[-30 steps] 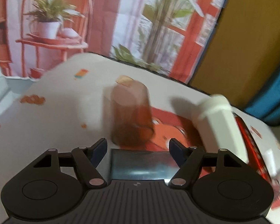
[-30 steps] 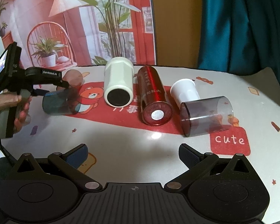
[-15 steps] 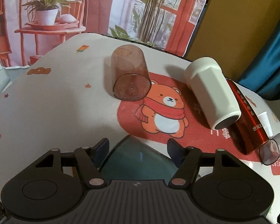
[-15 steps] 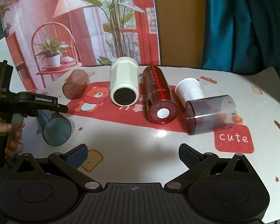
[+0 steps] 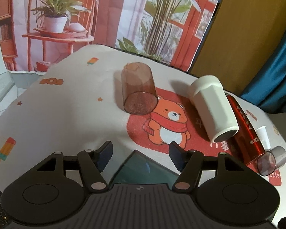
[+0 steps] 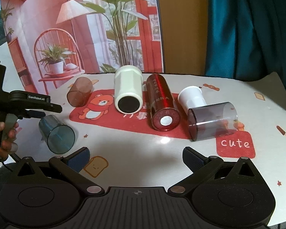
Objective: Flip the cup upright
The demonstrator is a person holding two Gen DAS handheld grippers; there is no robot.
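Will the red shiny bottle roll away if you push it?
Probably. The red bottle is round and lies on its side on the smooth table. Pushed sideways, it would soon bump the cream cup or white cup beside it.

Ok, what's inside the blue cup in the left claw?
The blue cup looks empty: the right wrist view faces its round end and sees through the tinted wall to the table. The left claw covers part of its upper side, hiding that part.
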